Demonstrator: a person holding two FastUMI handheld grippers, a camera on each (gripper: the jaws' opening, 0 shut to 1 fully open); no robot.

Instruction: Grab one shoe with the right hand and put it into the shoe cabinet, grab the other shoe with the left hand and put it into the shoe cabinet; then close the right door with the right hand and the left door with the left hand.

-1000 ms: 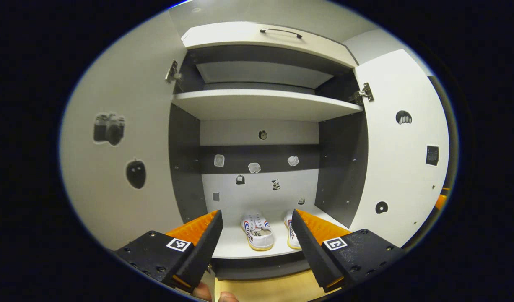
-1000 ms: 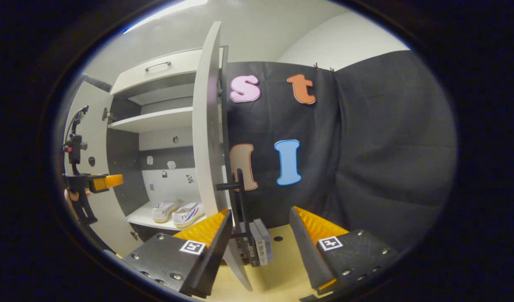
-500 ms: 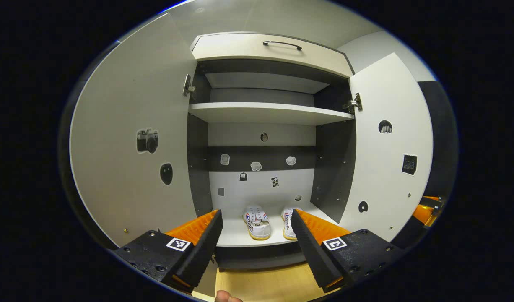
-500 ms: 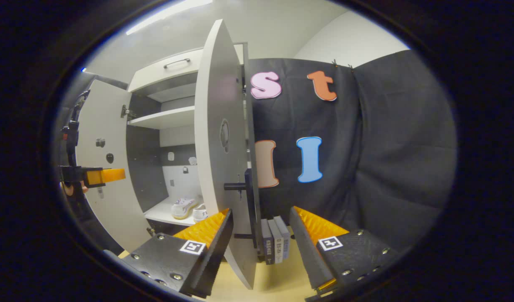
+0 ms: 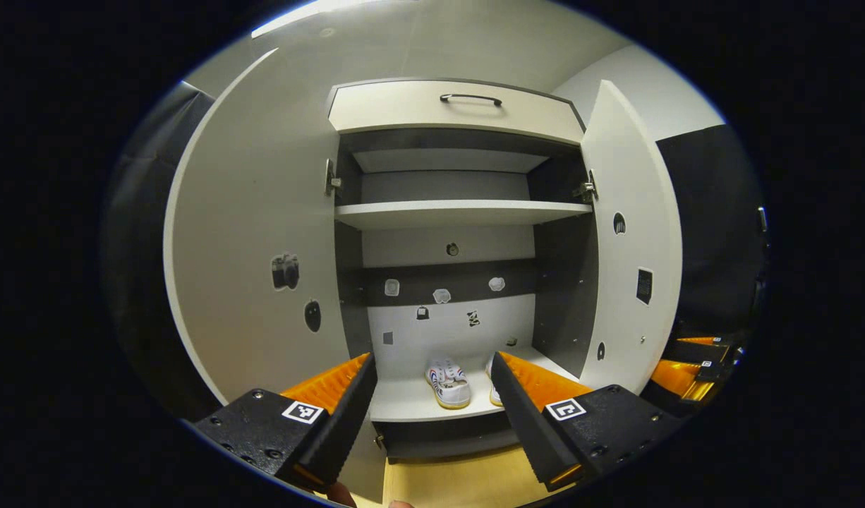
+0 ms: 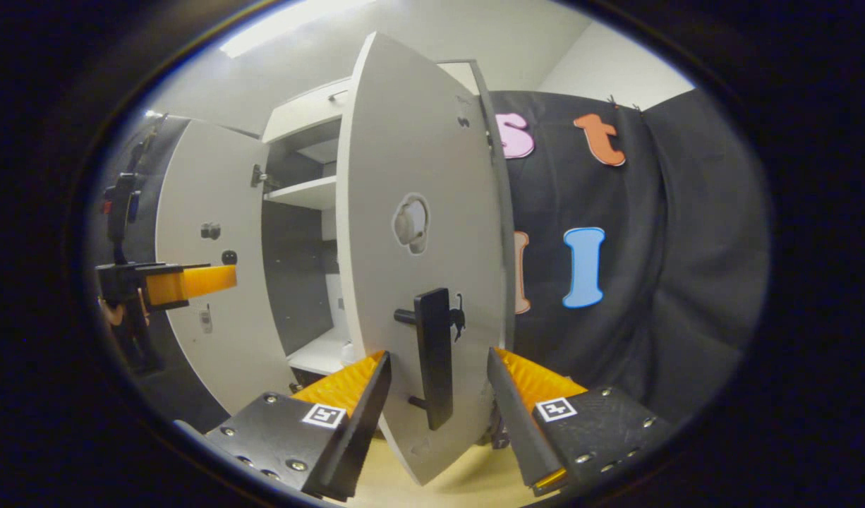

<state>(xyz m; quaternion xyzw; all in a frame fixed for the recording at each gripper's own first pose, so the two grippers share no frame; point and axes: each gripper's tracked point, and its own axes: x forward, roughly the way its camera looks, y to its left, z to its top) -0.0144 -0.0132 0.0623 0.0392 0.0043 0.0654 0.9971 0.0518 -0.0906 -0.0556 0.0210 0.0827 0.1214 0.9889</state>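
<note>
The right gripper is spread apart around the right door and its black bar handle, touching neither. The left gripper, also apart, faces the shoe cabinet, where 2 white shoes with striped sides sit on the bottom shelf

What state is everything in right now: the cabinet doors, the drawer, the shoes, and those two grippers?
White left cabinet door: wide open.
White right cabinet door: open, edge-on in the left gripper view.
Top drawer with dark handle: shut.
Pair of white shoes: on the cabinet's bottom shelf.
Upper white shelf: bare.
Left gripper: open, holding nothing.
Right gripper: open, fingers either side of the black door handle.
</note>
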